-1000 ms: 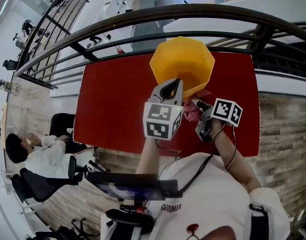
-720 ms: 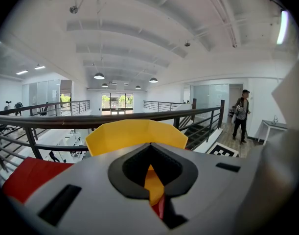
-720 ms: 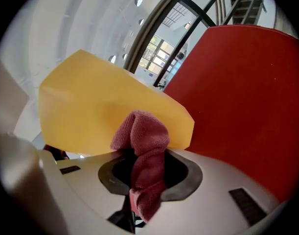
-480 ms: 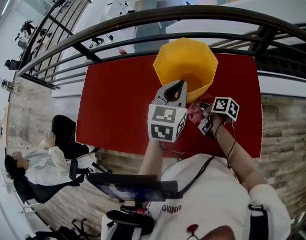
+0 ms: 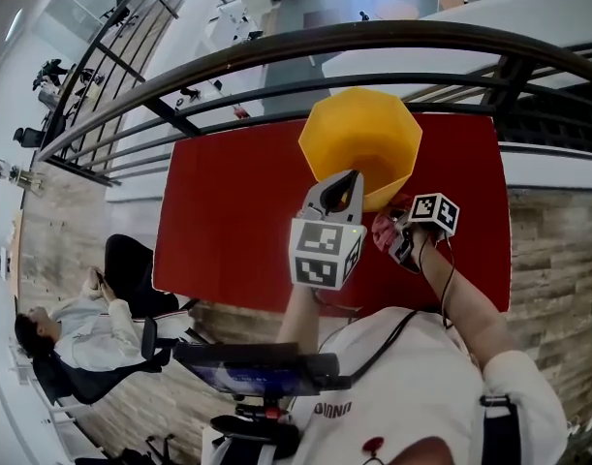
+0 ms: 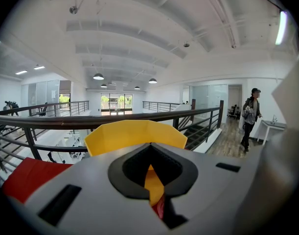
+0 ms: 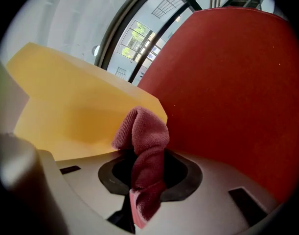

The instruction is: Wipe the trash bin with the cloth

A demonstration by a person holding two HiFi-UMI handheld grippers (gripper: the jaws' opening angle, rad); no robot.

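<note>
A yellow trash bin [image 5: 361,143] stands open-topped at the far side of the red table [image 5: 233,211]. My left gripper [image 5: 346,186] reaches to its near rim, and in the left gripper view the jaws [image 6: 153,190] are shut on a strip of that yellow rim [image 6: 134,133]. To the right, my right gripper [image 5: 400,232] is shut on a dark pink cloth [image 5: 383,229]. In the right gripper view the cloth [image 7: 142,141] bulges out of the jaws [image 7: 144,180] and lies against the bin's outer wall [image 7: 76,116], low down near the tabletop.
A dark metal railing [image 5: 276,46] runs just behind the table, with a drop to a lower floor beyond. A person sits on a chair [image 5: 73,323] at lower left. Another person [image 6: 249,116] walks far to the right. The table's near edge [image 5: 276,303] lies under my arms.
My right gripper has slid down along the bin's near right side with the cloth in it. The left gripper has stayed on the rim.
</note>
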